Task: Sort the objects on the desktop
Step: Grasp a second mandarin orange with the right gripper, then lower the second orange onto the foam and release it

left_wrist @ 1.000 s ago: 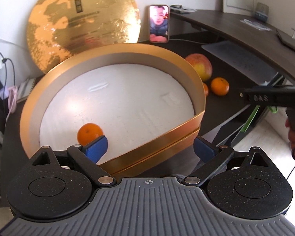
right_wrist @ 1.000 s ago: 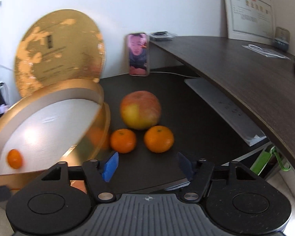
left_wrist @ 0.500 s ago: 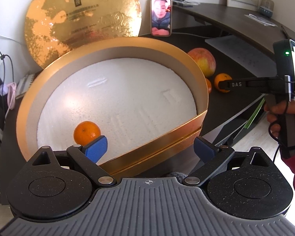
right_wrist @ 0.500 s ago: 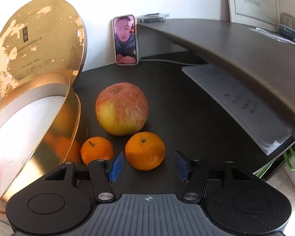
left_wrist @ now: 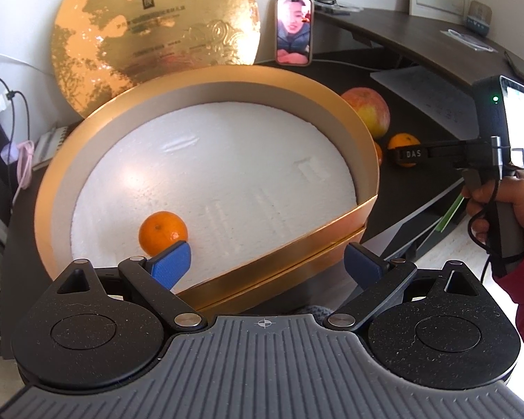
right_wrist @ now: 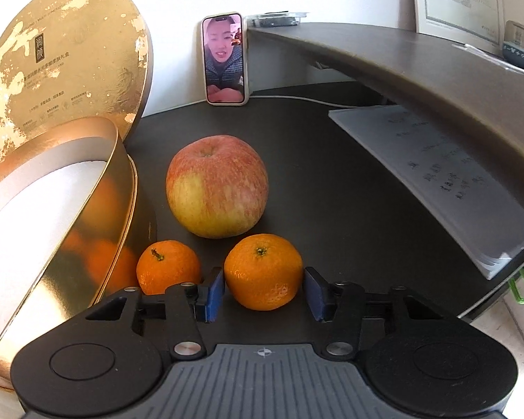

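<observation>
A round gold box (left_wrist: 206,80) with a white foam floor holds one small orange (left_wrist: 162,232) at its near left. My left gripper (left_wrist: 267,265) hangs open over the box's front rim, with nothing between its blue pads. On the dark desk to the right of the box sit a red-yellow apple (right_wrist: 216,185) and two small oranges. My right gripper (right_wrist: 264,293) is shut on the right orange (right_wrist: 263,270), which rests on the desk with a pad against each side. The left orange (right_wrist: 167,267) lies just outside the left pad (right_wrist: 213,295), close to the box wall.
The box's gold lid (left_wrist: 157,35) leans upright against the wall behind it. A phone (right_wrist: 225,59) stands lit at the back of the desk. A stack of papers (right_wrist: 436,174) lies to the right under a raised desk shelf (right_wrist: 401,56). Cables (left_wrist: 17,160) hang at the far left.
My right gripper moved forward and down to the right orange, and its fingers narrowed onto it. The left gripper drifted slightly and stayed open.
</observation>
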The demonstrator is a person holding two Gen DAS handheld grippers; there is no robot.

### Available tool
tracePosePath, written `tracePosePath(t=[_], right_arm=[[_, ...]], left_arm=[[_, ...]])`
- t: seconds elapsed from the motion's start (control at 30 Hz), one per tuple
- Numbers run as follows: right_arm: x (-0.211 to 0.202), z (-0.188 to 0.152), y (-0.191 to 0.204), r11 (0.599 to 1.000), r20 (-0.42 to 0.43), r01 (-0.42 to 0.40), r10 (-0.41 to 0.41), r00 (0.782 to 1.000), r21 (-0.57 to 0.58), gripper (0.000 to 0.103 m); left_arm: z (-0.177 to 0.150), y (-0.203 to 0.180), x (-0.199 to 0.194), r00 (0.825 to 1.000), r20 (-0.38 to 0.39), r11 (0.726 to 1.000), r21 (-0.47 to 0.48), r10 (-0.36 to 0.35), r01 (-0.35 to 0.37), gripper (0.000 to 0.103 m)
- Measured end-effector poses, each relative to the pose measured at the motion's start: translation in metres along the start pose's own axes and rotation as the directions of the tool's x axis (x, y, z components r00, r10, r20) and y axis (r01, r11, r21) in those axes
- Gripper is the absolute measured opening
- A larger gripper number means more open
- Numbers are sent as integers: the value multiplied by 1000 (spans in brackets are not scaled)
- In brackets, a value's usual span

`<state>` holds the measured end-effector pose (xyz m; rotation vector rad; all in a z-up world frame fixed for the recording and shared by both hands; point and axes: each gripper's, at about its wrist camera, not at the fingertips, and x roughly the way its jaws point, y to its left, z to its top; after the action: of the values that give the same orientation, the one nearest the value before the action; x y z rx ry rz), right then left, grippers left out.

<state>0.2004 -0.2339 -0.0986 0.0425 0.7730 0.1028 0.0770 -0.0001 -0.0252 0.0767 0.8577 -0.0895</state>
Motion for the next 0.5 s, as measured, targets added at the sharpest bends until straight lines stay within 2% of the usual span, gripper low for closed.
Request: tracePosePath(t=[0.1, 0.27, 0.4, 0.47, 0.5], right_arm=[[-18, 4, 3, 1000, 32, 20, -20, 999, -3, 49], [-69, 20, 17, 1000, 154, 3, 1, 988, -26, 49], [-103, 31, 44, 995, 231, -61, 77, 970, -76, 49], [-114, 35, 63, 987, 243, -109, 136, 960, -120, 49], [-113, 35, 74, 980, 223, -136, 167, 960, -146, 49]], left_arm=[[-2, 5, -3, 1000, 8, 1000, -11, -4, 4, 98], [-8, 18, -11, 1000, 29, 999, -40, -2, 3, 98], [-13, 40, -21, 998, 49, 995, -97, 26, -21, 98], [-16, 53, -26, 997, 59, 991, -131, 48, -40, 98], [-18, 59, -29, 996, 64, 988, -147, 59, -50, 98]])
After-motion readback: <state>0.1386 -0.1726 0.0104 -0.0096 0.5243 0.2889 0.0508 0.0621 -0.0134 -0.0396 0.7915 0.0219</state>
